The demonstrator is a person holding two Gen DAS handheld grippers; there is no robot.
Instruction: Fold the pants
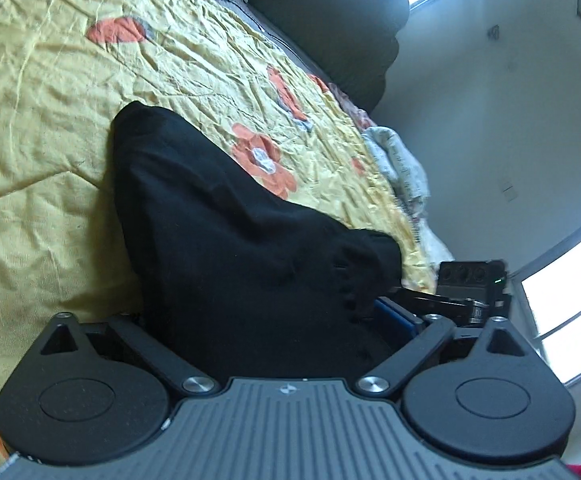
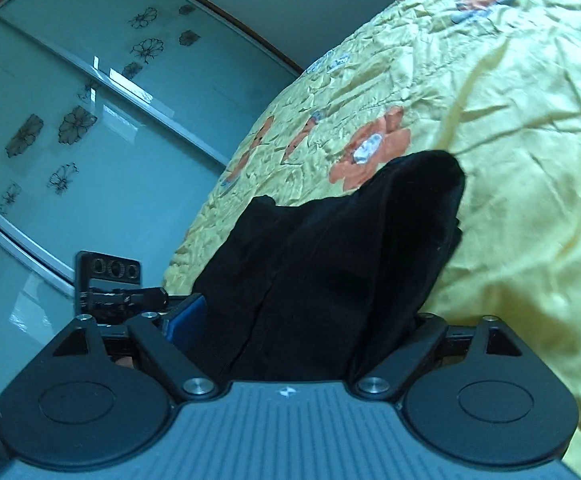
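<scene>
Black pants [image 1: 218, 248] bunched on the yellow flowered bedspread [image 1: 42, 128], near end draped up into both grippers. Left gripper [image 1: 274, 320] and right gripper [image 2: 302, 320]: links spread wide, fingertips buried in cloth; pinching or loose, cannot tell. No flat, squared fold visible. Judged early to midway: folding and smoothing still outstanding.
</scene>
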